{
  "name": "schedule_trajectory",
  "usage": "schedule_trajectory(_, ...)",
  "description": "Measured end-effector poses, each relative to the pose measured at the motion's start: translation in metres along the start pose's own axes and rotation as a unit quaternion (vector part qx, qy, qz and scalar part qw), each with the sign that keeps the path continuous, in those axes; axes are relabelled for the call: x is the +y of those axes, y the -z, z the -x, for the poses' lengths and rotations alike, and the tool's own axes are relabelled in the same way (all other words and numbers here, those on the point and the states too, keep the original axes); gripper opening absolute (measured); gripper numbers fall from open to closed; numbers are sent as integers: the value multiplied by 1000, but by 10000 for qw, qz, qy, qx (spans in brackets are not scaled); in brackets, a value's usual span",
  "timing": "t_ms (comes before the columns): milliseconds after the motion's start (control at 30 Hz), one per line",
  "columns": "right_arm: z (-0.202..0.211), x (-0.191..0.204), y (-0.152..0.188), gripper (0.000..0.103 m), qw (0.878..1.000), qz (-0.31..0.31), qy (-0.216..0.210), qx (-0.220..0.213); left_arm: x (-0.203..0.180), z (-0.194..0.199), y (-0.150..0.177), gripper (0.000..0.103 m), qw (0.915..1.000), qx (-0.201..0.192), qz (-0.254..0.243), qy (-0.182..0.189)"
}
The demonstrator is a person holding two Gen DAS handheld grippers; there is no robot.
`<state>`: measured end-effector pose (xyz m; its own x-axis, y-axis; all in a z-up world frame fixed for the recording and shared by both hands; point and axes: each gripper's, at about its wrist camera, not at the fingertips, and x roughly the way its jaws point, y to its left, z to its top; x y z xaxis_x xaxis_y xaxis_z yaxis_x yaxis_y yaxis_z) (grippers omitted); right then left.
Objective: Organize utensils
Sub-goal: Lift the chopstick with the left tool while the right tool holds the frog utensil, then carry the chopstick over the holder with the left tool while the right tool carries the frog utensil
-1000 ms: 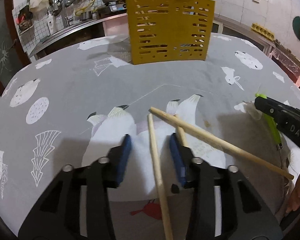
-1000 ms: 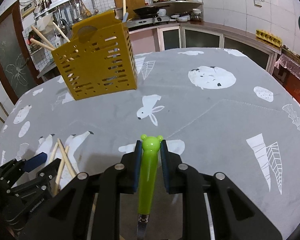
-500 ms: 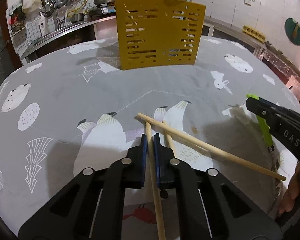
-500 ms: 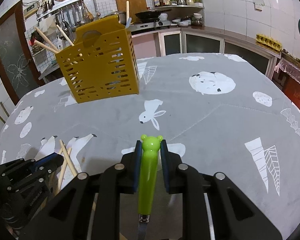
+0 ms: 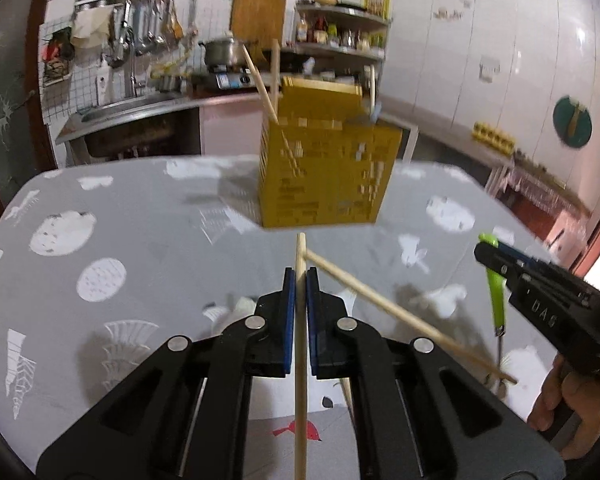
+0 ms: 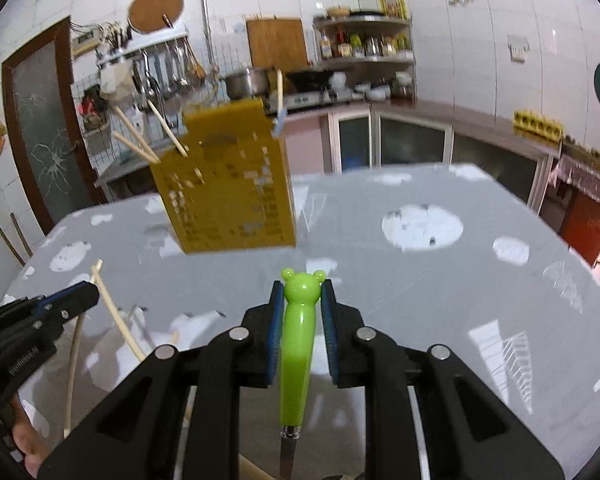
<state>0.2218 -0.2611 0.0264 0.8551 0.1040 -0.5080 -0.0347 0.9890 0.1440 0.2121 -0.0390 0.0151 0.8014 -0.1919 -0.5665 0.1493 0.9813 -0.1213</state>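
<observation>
chopstick and bear-handled utensil aloft before yellow caddy

a pale wooden chopstick [image 5: 301, 340], pointing to 12 o'clock, is pinched between blue pads. a second chopstick [image 5: 404, 314] slants from its tip toward 4 o'clock. the green utensil [image 6: 298, 344], its handle topped by a bear's head at 12 o'clock and its metal shaft at 6 o'clock, is likewise clamped. the perforated yellow caddy [image 5: 324, 172] stands upright at 12 o'clock on the grey patterned cloth, chopsticks leaning out of its top.

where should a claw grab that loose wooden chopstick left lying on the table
Take the loose wooden chopstick near mid-shaft, from above, claw pads across its width. It lies flat and slanted on the grey patterned tablecloth, so only its sides offer a grip.
</observation>
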Motion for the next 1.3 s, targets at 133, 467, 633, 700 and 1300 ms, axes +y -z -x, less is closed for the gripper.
schedule_trajectory(133, 12, 6, -7, 19, 9997, 178, -8, -194, 6, 19, -9, 4, 9996, -292, 29, -29)
schedule_trajectory(467, 28, 26, -24, 19, 9968, 467, -76, -642, 36, 48, -23, 4, 9959, -865, 255, -13)
schedule_trajectory(633, 37, 31, -36, 19, 9934, 575, -84, -987, 40, 53, -31, 4, 9942, -1058, 203, -22)
schedule_trajectory(700, 39, 32, -40, 19, 9921, 621, -82, -1090, 39, 54, -35, 4, 9935, -1131, 162, -4)
schedule_trajectory(1300, 37, 24, -68, 19, 9897, 643, -203, -1263, 27, 58, -71, 4, 9861, -1658, 43, 122)
